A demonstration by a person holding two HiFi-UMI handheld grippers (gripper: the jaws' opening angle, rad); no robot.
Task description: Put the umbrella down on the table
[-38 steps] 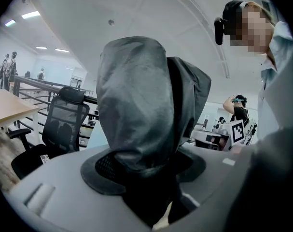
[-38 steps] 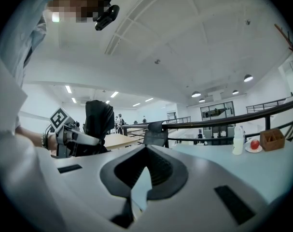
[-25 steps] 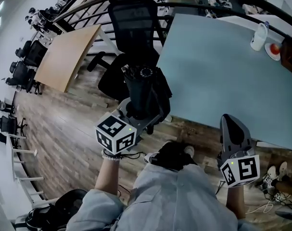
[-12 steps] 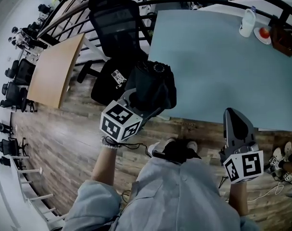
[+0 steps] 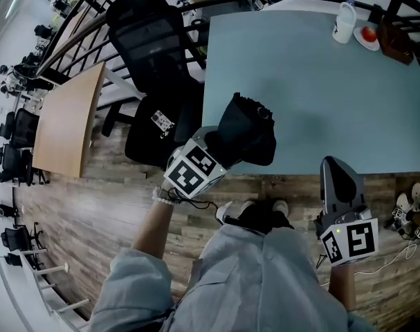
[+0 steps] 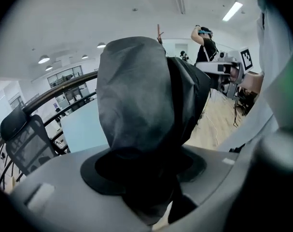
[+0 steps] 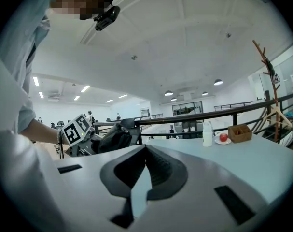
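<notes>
Umbrella (image 5: 248, 133), black & folded, is pinched in your L gripper (image 5: 220, 142), tilted over the near-left edge of the bench (image 5: 320, 81); can't tell if it touches. R gripper (image 5: 333, 164) is pressed together, empty, just off the near edge. White tag (image 5: 161, 121) on the chair (image 5: 144, 40): print too small to read, seen in head view only. L gripper view alone shows a distant person (image 6: 206, 45).

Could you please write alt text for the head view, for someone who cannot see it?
From above: the left gripper holds a folded black umbrella by the near corner of a pale blue table. The right gripper, closed and empty, points at the table's near edge.
</notes>
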